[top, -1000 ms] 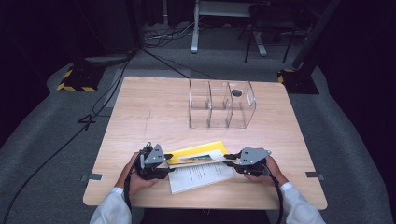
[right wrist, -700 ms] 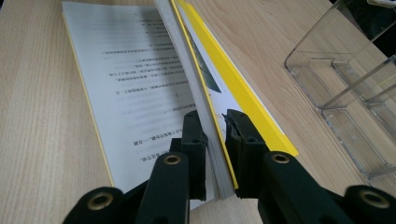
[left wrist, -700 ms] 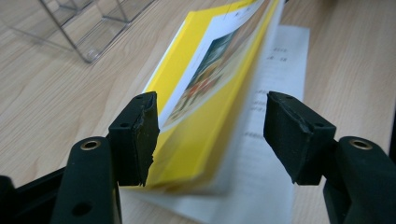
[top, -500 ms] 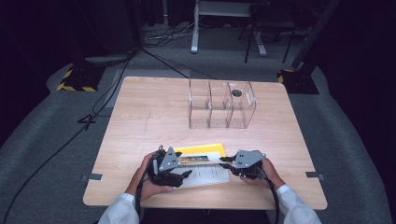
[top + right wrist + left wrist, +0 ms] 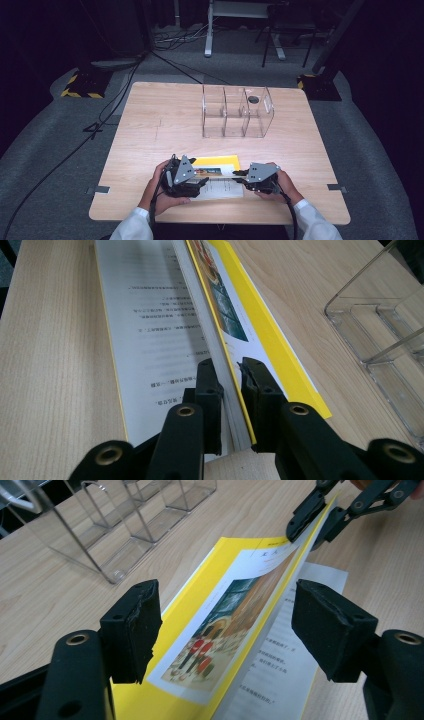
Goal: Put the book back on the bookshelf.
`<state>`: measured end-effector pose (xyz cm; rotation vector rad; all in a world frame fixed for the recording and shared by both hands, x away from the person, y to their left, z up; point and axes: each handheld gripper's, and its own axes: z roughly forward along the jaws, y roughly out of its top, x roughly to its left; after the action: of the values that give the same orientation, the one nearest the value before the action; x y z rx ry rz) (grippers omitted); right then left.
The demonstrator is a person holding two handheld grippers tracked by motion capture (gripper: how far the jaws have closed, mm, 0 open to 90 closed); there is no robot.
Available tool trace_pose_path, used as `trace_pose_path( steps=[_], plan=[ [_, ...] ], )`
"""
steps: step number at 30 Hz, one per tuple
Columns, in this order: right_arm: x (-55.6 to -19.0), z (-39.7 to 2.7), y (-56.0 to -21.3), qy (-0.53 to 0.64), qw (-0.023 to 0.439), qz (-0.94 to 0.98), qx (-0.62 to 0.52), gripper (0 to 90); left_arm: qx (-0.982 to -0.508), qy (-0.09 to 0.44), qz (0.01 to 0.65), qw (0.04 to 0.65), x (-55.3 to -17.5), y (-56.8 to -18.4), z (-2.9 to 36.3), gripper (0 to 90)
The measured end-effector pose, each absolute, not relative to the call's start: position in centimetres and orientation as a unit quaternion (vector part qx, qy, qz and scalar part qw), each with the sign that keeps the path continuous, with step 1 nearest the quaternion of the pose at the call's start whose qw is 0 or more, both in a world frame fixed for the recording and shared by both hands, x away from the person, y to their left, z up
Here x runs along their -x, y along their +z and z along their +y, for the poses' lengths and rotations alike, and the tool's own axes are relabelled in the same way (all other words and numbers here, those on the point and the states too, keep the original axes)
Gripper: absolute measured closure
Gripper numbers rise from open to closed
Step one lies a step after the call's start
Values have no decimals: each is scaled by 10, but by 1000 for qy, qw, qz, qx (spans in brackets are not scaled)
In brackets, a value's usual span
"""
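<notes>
A yellow book [image 5: 215,161] lies open near the table's front edge, with a white text page [image 5: 222,189] showing. My right gripper [image 5: 237,174] is shut on the front cover and a sheaf of pages [image 5: 220,340], holding them raised on edge. In the left gripper view that grip [image 5: 315,522] is at the book's far corner. My left gripper [image 5: 227,625] is open and its jaws have just been opening. The tilted picture cover [image 5: 200,645] passes between its pads without touching them.
A clear three-bay acrylic organizer [image 5: 237,112] stands at the table's back centre, also near in the left gripper view [image 5: 115,525] and the right gripper view [image 5: 385,325]. Bare wood [image 5: 150,125] lies between it and the book. Dark floor and cables surround the table.
The left gripper has let go, opened and shifted right and slightly up along the book. The right gripper has stayed put, still clamped on the raised cover.
</notes>
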<state>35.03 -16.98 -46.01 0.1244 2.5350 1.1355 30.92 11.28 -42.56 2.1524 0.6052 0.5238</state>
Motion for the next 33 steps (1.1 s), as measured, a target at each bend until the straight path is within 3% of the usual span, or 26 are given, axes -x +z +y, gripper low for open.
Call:
trace_pose_path(
  steps=[15, 18, 22, 26, 27, 31, 33],
  plan=[
    [-347, -163, -456, 404, 179, 896, -42, 798, -885, 213, 229, 345, -312, -450, 67, 329],
    [-346, -161, -456, 401, 179, 898, -42, 796, -878, 221, 244, 347, -314, -450, 70, 482],
    [-347, -161, -455, 405, 177, 896, -46, 776, -893, 204, 218, 335, -313, -449, 73, 676],
    [-348, -162, -457, 416, 164, 893, -49, 700, -901, 204, 202, 326, -312, -453, 75, 761],
    [-352, -166, -460, 420, 160, 892, -55, 583, -900, 204, 200, 328, -313, -453, 76, 772],
    [-361, -174, -468, 434, 143, 887, -70, 609, -899, 188, 199, 342, -315, -451, 84, 779],
    [-366, -179, -471, 443, 142, 882, -77, 699, -898, 183, 202, 346, -315, -451, 87, 779]
  ],
)
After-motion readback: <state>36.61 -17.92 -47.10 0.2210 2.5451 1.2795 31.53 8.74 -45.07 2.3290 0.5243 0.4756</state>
